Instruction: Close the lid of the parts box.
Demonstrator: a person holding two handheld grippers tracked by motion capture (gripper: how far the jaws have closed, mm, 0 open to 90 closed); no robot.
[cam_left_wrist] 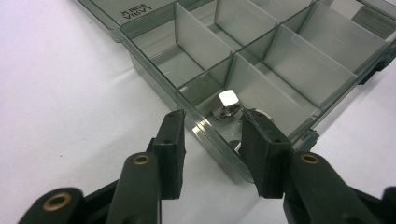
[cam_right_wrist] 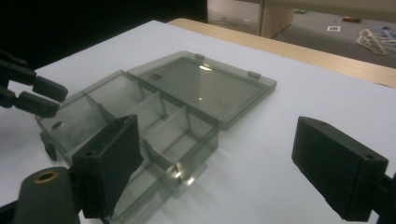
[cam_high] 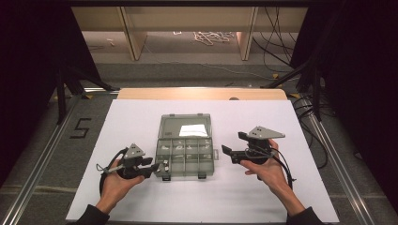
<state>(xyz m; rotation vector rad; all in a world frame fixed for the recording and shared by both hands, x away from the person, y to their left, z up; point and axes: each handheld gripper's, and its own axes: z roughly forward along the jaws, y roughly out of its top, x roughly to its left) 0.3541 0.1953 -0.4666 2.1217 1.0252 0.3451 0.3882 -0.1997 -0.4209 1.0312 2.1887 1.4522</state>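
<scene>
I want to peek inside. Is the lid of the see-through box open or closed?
Open. The lid is flipped all the way back and lies flat on the white table cover behind the box, so the compartments are uncovered.

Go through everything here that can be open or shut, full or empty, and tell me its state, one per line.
organizer box: open, sits flat on the white sheet
lid: folded back flat behind the box
near-left compartment: holds a small metal nut
left gripper: open, jaws straddling the box's near wall
right gripper: open wide, holds nothing
</scene>
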